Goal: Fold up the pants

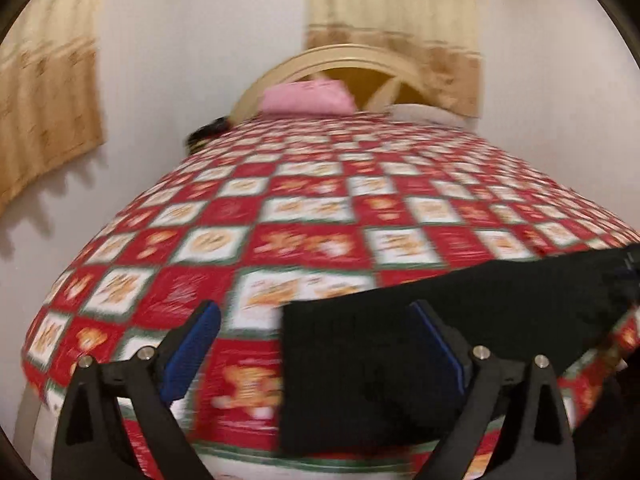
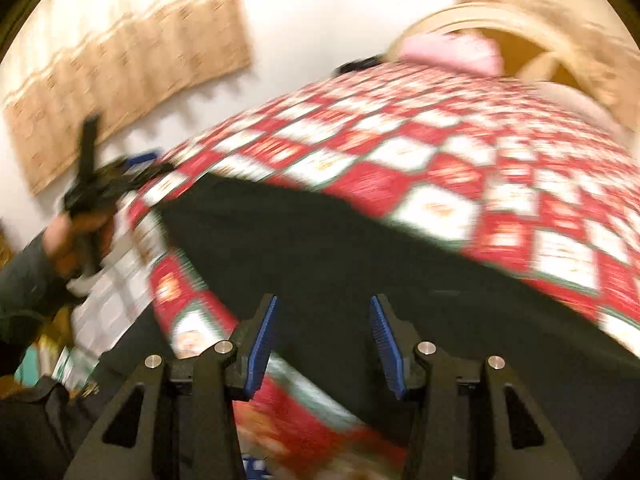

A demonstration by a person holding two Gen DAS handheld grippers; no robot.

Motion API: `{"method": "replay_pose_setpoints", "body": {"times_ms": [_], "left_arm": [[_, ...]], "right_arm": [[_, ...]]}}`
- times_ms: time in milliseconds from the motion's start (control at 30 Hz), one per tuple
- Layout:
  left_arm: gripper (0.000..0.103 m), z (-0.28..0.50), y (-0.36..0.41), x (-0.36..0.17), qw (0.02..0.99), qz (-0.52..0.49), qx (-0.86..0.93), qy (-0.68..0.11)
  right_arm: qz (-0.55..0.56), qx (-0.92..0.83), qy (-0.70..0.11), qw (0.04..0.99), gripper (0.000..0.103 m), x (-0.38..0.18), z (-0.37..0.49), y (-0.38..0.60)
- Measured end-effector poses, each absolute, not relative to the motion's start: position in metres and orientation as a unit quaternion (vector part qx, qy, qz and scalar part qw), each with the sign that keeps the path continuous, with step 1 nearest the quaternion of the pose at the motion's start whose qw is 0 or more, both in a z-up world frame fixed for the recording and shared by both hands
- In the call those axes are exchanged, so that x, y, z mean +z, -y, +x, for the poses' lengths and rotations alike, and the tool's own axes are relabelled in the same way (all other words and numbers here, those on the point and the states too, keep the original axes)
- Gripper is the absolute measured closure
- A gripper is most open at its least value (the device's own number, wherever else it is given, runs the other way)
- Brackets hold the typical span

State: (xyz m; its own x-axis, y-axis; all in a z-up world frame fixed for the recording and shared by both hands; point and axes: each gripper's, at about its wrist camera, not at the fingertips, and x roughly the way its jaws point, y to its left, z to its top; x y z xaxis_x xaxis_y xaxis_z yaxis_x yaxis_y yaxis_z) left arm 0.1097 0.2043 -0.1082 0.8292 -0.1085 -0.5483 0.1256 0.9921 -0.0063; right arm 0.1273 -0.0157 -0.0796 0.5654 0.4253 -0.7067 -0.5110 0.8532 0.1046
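**Left-wrist view: both grippers are standing clear of the dark pants at the bed's near edge**

Left-wrist view is showing us the left gripper [image 1: 316,320] spread wide, nothing between its blue pads [image 1: 196,344] – released, hanging above the cloth. Just past it the pants [image 1: 400,344] are lying flat on the checked bedspread [image 1: 304,208], one straight end squared off beside the gripper, the rest running away to the right. We are judging the fold to be laid down, or nearly so, though the blur is hiding the layers.

Right-wrist view is giving us the right gripper [image 2: 322,328] with jaws parted about halfway and empty, over the same dark pants [image 2: 320,248]. A hand [image 2: 76,236] in a dark sleeve is carrying the other gripper at the left.

What we are worrying about:
- the pants are sitting close to the mattress edge – a brush from either tool could be dragging them off it;
- a pad catching the top layer would be pulling the fold open;
- dark cloth and motion blur are making the edges hard to read, so a fresh grasp could be pinching the bedspread too.

Farther off, nothing is standing in the way: a pink pillow [image 1: 308,98] is resting against the arched headboard [image 1: 352,64], a small dark thing [image 1: 208,130] we cannot identify is lying at the bed's far left corner, and tan curtains [image 1: 48,92] are hanging on the wall behind.
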Motion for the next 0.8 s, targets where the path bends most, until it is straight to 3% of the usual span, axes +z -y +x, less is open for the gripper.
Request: {"method": "replay_pose_setpoints", "body": {"times_ms": [233, 433, 633, 800], "left_arm": [[0.006, 0.130, -0.131, -0.113, 0.939, 0.017, -0.164, -0.303], [0.006, 0.147, -0.088, -0.133, 0.927, 0.055, -0.187, -0.320], [0.006, 0.160, -0.090, -0.149, 0.924, 0.055, -0.174, -0.337], [0.006, 0.162, -0.097, -0.155, 0.919, 0.032, -0.175, -0.352]], "right_arm": [[0.036, 0.040, -0.337, 0.940, 0.054, -0.023, 0.092, 0.198], [0.202, -0.129, -0.344, 0.908, 0.054, -0.010, 0.023, 0.348], [0.300, -0.147, -0.345, 0.877, 0.054, -0.025, 0.009, 0.389], [0.313, -0.183, -0.364, 0.858, 0.054, -0.042, 0.023, 0.389]]}}
